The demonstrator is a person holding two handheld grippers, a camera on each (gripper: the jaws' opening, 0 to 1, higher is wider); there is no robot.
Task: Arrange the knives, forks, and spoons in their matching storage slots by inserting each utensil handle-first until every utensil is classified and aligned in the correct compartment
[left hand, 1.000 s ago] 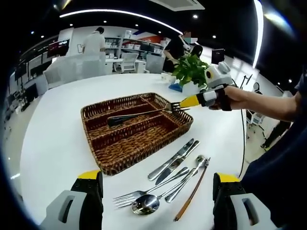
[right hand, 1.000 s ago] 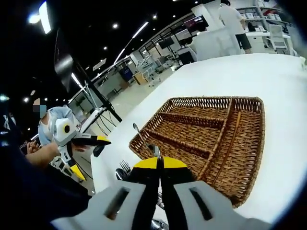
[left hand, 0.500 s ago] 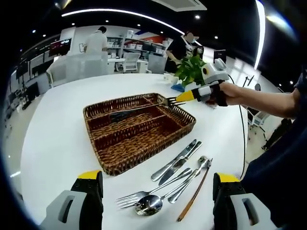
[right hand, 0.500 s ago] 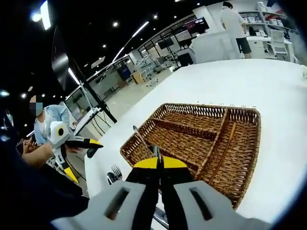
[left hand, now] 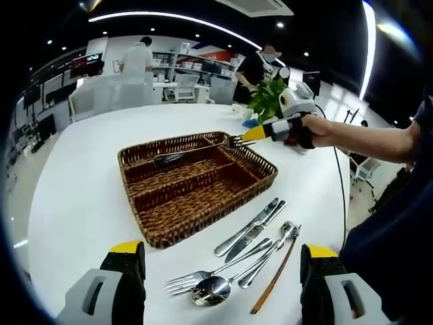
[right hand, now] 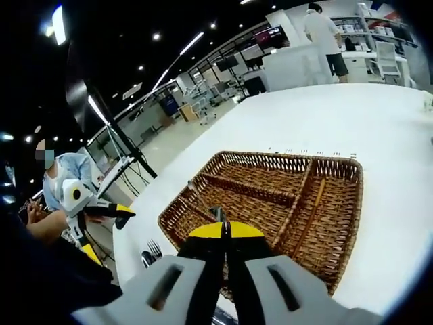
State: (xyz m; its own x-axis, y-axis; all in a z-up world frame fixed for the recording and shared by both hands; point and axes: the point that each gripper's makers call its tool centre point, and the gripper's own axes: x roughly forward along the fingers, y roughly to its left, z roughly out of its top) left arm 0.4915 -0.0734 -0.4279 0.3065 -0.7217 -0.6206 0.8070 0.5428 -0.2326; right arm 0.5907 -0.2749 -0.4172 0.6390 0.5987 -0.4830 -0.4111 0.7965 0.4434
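Step in hand: the right gripper [left hand: 252, 134] carries a fork [left hand: 196, 149] above the wicker cutlery tray [left hand: 162, 237], handle leading, tines at the jaws.
Right jaws: together, clamped on the fork's tine end; in the right gripper view the right gripper [right hand: 224, 231] has its yellow tips pressed shut with the fork [right hand: 200, 198] running out ahead of them.
Left jaws: the left gripper [left hand: 220, 261] stands wide apart and holds nothing, low over the white table [left hand: 74, 196].
Fork position: slanting over the tray's far long slots, not yet lying in one.
Doing it well: judged from the tilt, the handle should be lowered into one long slot, the shaft turned parallel to the dividers, then slid in before release, so that it does not bridge a divider.
Tray count: one tray [right hand: 338, 230], with three long slots and one cross slot at the end.
Loose utensils: lying just beside the tray's near corner, well apart from the carried fork.
Loose count: two knives [left hand: 252, 223]; one fork [left hand: 203, 274]; one clear spoon [left hand: 211, 287], perhaps a second; one brown-handled piece [left hand: 274, 284], kind uncertain.
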